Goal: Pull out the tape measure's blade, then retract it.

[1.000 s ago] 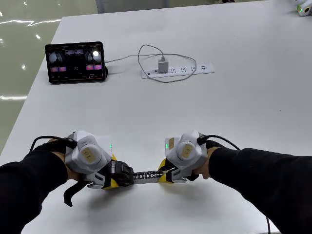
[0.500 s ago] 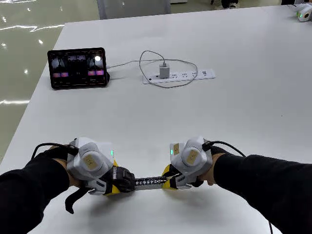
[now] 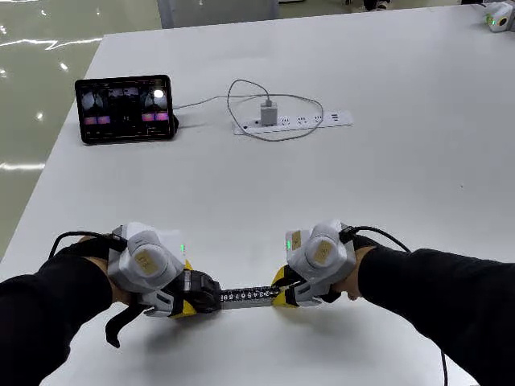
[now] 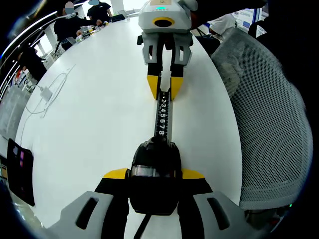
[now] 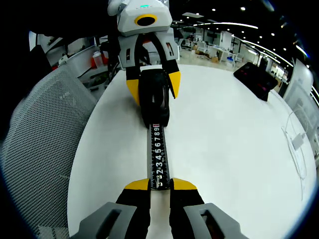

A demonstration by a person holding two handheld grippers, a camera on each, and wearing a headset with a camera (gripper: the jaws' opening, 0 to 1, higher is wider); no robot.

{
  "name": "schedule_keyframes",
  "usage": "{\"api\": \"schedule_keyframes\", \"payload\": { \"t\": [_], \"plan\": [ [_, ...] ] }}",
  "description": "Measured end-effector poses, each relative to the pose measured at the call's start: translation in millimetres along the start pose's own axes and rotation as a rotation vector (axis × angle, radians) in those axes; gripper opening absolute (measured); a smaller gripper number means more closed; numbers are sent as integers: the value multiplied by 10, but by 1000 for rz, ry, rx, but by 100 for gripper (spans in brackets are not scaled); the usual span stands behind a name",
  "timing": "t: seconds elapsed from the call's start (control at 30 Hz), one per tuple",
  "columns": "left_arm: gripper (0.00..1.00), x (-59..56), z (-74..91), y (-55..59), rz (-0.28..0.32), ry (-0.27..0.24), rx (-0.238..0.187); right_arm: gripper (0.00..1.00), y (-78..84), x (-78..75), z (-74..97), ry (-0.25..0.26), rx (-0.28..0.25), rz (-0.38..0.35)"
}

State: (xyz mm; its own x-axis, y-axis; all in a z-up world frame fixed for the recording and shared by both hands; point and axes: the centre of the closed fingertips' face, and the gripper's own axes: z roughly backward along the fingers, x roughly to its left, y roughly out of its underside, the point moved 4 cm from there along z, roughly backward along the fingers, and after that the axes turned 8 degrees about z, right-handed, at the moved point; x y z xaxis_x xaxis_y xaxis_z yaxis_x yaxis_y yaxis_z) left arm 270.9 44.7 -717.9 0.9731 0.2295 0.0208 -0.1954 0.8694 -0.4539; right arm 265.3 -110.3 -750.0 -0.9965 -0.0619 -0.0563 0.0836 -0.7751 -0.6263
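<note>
A person at a white table (image 3: 241,185) holds a gripper in each hand. The left gripper (image 4: 153,174) has its yellow-tipped fingers (image 4: 115,173) clamped on either side of the black tape measure (image 5: 153,97), whose case sits squarely between them. The blade (image 5: 157,159) runs straight out of the case to the right gripper (image 5: 160,184), whose fingers (image 5: 137,185) are pinched together on the blade's end. Printed numbers from 2 up to 9 can be read along the exposed strip between the two pairs of fingertips.

Compared with a second ago, the fingertips of the two grippers are slightly farther apart and a little more blade is out; both grips look unchanged.

Well beyond the fingers lie a tablet (image 3: 126,108) with a lit screen and a power strip (image 3: 294,121) holding a white charger (image 3: 269,111).
</note>
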Motion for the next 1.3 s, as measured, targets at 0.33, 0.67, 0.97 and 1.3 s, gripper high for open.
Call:
{"api": "schedule_keyframes", "payload": {
  "t": [0.33,0.67,0.97,1.3],
  "plan": [
    [31,4,0,0,-1,-1,-4,10,31,20,43,2,3,-5],
    [31,5,-7,-3,-2,0,-6,10,104,22,106,5,9,-11],
    [31,8,-13,-2,-3,1,-7,10,166,28,142,9,12,-15],
    [31,11,-14,1,0,-1,-9,10,217,38,191,9,20,-16]
  ]
}}
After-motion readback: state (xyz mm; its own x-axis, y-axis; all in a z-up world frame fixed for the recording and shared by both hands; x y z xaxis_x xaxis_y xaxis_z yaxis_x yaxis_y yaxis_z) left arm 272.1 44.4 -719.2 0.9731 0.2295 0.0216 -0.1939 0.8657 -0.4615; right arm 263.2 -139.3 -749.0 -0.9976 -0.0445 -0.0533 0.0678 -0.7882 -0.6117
